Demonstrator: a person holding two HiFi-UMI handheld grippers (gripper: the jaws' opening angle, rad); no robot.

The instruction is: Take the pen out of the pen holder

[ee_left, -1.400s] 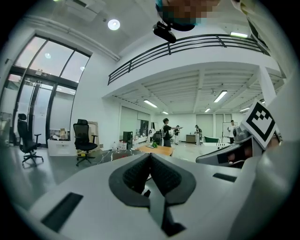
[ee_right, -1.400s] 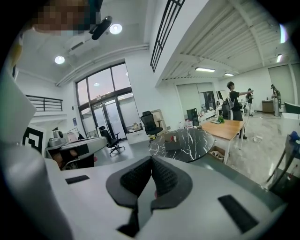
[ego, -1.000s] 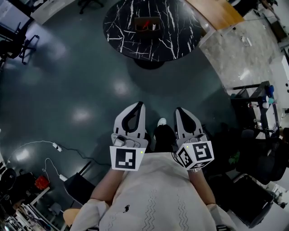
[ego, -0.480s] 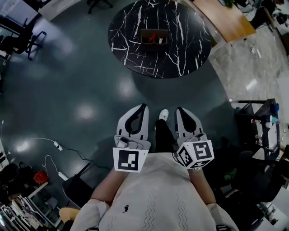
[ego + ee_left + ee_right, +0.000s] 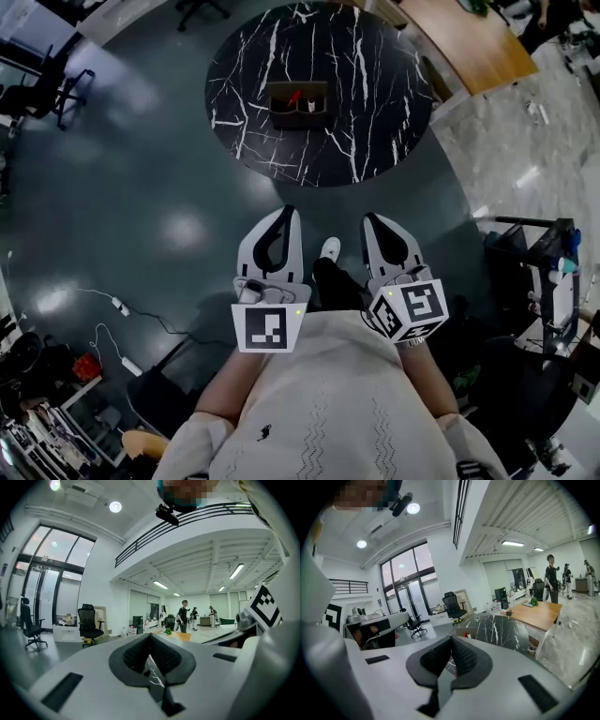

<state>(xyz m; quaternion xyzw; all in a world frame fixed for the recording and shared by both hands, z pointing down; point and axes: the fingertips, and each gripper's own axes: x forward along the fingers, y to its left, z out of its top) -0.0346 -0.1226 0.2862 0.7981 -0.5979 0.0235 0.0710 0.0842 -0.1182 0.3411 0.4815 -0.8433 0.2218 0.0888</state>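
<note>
A dark pen holder (image 5: pixel 300 104) stands near the middle of the round black marble table (image 5: pixel 375 141), with a red pen (image 5: pixel 294 96) sticking out of it. Both grippers are held close to the person's chest, well short of the table and pointing toward it. My left gripper (image 5: pixel 289 212) is shut with nothing between its fingers, and the left gripper view shows its tips (image 5: pixel 151 637) meeting. My right gripper (image 5: pixel 368 219) is likewise shut and empty. In the right gripper view (image 5: pixel 451 639) the marble table (image 5: pixel 501 627) lies just beyond the tips.
A wooden desk (image 5: pixel 469 42) adjoins the table at the upper right. Office chairs (image 5: pixel 42 94) stand at the upper left. Cables and a power strip (image 5: pixel 117 305) lie on the dark floor at left, and racks (image 5: pixel 548 281) crowd the right. People (image 5: pixel 183 616) stand far off.
The table and pen holder have come lower and nearer in the head view as the person walks toward them. Both grippers stay shut in front of the chest.
</note>
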